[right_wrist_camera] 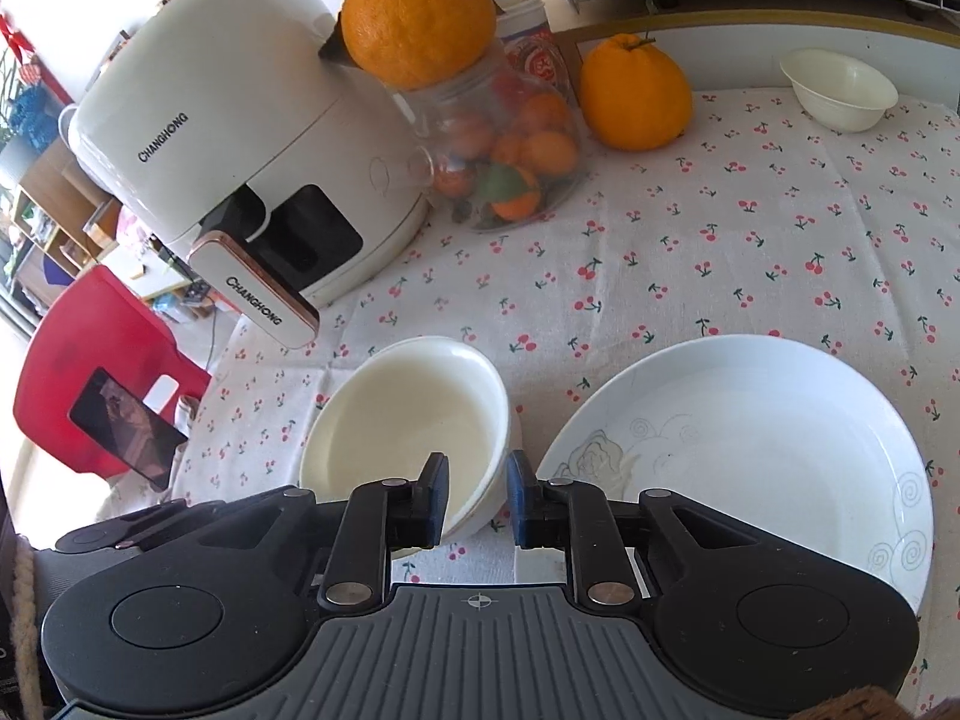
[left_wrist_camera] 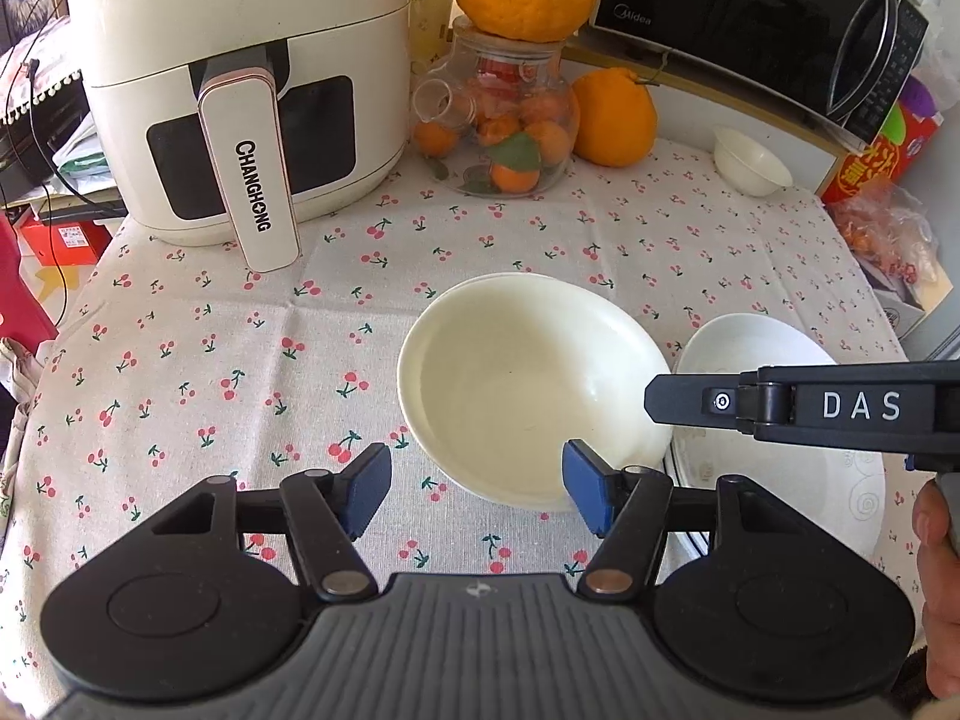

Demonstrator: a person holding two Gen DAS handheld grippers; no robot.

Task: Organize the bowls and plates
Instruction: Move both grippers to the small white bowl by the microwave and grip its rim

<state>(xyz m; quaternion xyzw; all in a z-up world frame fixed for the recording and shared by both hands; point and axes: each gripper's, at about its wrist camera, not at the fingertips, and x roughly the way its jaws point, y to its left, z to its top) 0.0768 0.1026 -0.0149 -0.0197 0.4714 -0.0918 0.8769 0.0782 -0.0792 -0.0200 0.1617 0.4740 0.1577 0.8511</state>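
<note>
A table under a cherry-print tablecloth (left_wrist_camera: 180, 360), seen from two hand-held grippers. Far left stands a cream Changhong air fryer (left_wrist_camera: 240, 90), its handle jutting toward the viewer, with bare cloth in front of it. The left gripper (left_wrist_camera: 474, 492) hovers low at the near edge, jaws spread wide and holding nothing; its right finger sits just beside the near rim of the stacked cream bowls (left_wrist_camera: 528, 390). These bowls rest mid-table, close beside a white plate (right_wrist_camera: 750, 468) with faint swirl patterns on their right. The right gripper (right_wrist_camera: 477, 507) straddles the bowls' right-hand rim, one finger inside and one outside, with a narrow gap showing, so not clamped. Far centre, a glass jar of oranges (left_wrist_camera: 504, 120) carries a large orange on top, another orange (left_wrist_camera: 612, 117) beside it. A small cream bowl (right_wrist_camera: 840, 90) sits alone far right, with open cloth between it and the plate, below a black Midea microwave (left_wrist_camera: 750, 18).
</note>
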